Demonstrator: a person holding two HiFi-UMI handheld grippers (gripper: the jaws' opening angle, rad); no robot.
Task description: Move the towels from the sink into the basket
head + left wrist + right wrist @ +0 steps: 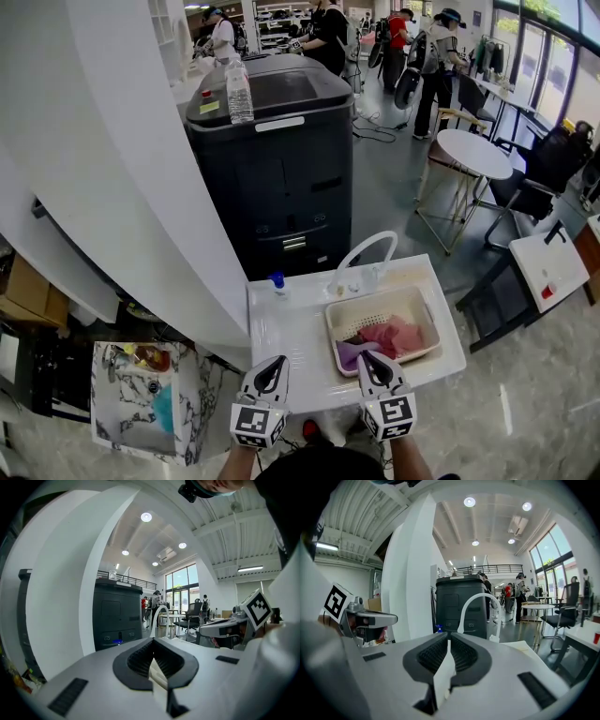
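Observation:
A beige slotted basket (349, 318) rests in the basin of the white sink unit (291, 342). A pink towel (398, 335) and a purple towel (348, 353) lie inside it. My right gripper (373, 361) hovers at the basket's near rim, just beside the purple towel, jaws shut with nothing between them (449, 653). My left gripper (270, 375) is held over the sink's flat left part, also shut and empty (152, 656). Both point almost level, toward the white faucet (362, 253).
A blue-capped bottle (277, 281) stands at the sink's back left. Behind the sink is a tall black machine (281, 178) with a water bottle (239, 89) on top. A white curved wall runs along the left. A marble-patterned box (131, 412) sits lower left; tables and chairs stand at the right.

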